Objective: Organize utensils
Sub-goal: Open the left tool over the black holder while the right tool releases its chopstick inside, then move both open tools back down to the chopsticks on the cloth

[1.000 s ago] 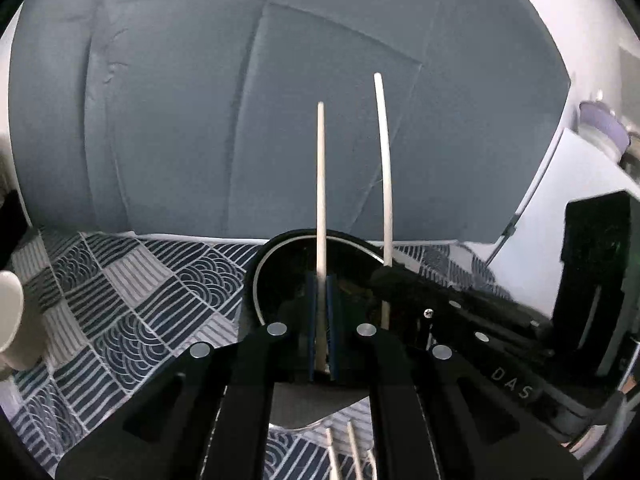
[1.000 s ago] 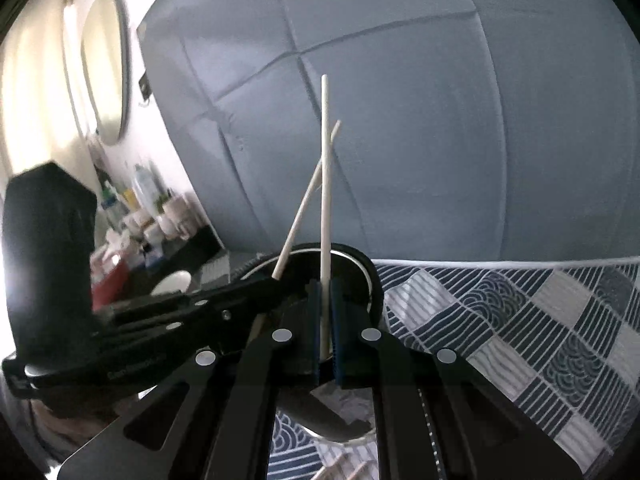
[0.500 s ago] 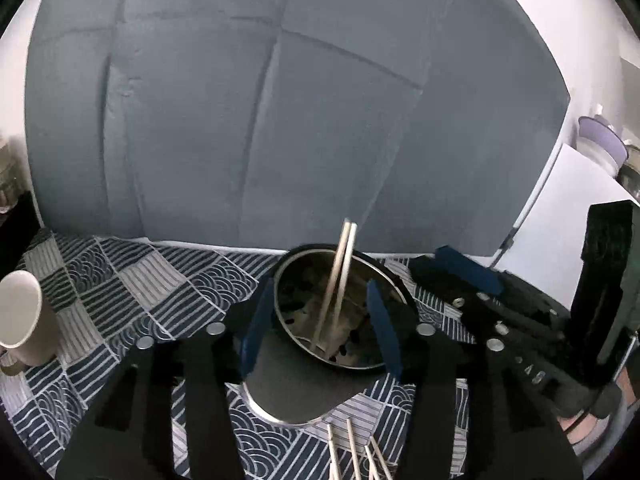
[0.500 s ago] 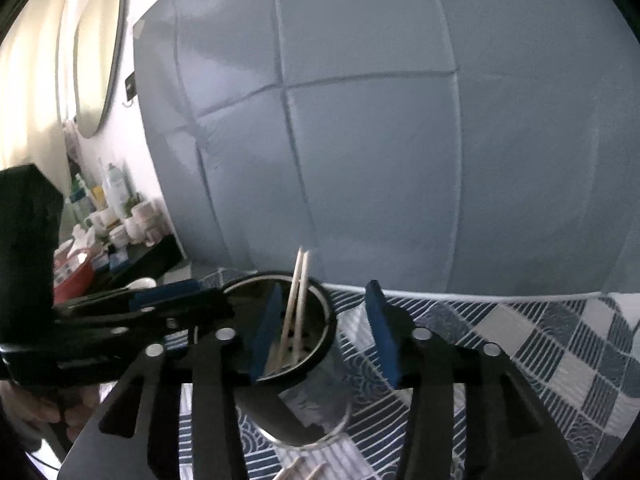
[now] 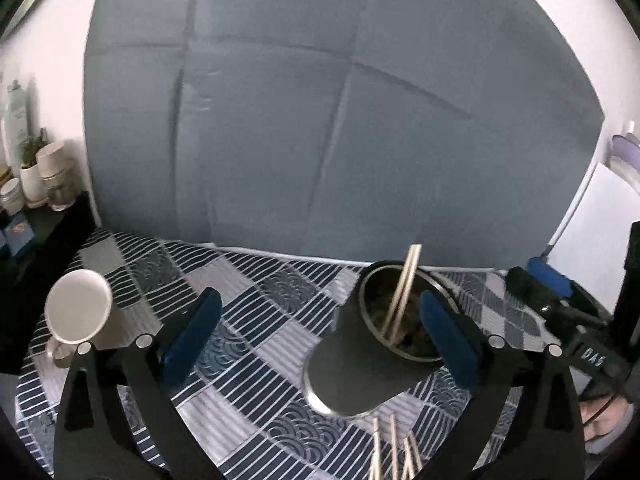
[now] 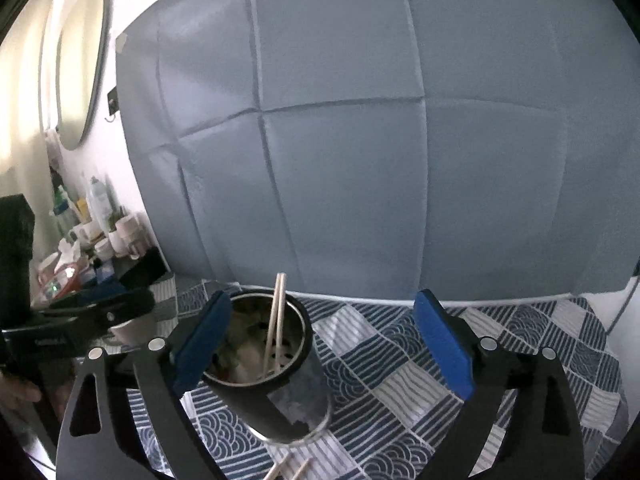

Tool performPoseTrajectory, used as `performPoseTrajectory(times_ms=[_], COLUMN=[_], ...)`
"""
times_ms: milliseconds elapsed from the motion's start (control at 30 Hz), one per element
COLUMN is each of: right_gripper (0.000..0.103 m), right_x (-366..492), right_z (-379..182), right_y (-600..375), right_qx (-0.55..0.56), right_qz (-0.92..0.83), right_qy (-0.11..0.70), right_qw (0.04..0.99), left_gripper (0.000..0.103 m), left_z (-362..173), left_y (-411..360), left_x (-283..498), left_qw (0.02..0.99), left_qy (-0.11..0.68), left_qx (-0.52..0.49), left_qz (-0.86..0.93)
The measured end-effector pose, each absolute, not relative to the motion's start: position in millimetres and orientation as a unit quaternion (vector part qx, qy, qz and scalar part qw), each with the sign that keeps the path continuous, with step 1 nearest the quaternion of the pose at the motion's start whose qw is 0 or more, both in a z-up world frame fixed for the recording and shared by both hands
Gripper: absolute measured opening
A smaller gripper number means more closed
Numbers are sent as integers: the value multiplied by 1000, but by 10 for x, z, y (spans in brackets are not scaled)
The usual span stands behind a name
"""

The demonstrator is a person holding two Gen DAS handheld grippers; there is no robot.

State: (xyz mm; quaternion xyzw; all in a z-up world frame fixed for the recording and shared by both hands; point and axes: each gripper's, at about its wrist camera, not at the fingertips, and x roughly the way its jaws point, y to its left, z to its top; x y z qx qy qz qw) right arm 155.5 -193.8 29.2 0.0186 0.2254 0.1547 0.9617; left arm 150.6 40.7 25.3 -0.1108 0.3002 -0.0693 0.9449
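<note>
A steel utensil holder (image 5: pixel 360 376) with a black rim stands on the patterned tablecloth; it also shows in the right wrist view (image 6: pixel 280 384). Two pale chopsticks (image 5: pixel 402 296) lean inside it, also seen in the right wrist view (image 6: pixel 274 328). My left gripper (image 5: pixel 316 340) is open and empty, above and in front of the holder. My right gripper (image 6: pixel 324 344) is open and empty, just right of the holder. Several loose chopsticks (image 5: pixel 394 456) lie on the cloth in front of the holder; their tips show in the right wrist view (image 6: pixel 288 470).
A white mug (image 5: pixel 78 316) stands at the left on the blue-and-white tablecloth (image 5: pixel 256 344). A grey backdrop (image 5: pixel 320 140) rises behind the table. A shelf of bottles and jars (image 6: pixel 88 232) is at the far left. The other gripper (image 5: pixel 560 312) shows at the right edge.
Both grippers opened and let go of one chopstick each; the two chopsticks dropped into the holder. Both grippers then pulled back and up, jaws spreading wider.
</note>
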Motion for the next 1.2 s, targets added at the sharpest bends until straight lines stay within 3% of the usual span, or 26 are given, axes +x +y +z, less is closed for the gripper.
performPoseTrajectory(times_ms=[433,1200], right_gripper=[90,90], right_x=[1382,986], right_z=[3,-1213], right_y=[-2256,-2382], right_qx=[13,-21], right_qz=[111,80], right_qy=[281,441], right_qw=[953,894], left_gripper=[97,97], left_z=[-58,-1041], left_y=[440,-48], left_x=[1358,934], left_qw=[927,862], left_qy=[363,494], left_qx=[-76,-30], left_qz=[-53,-110])
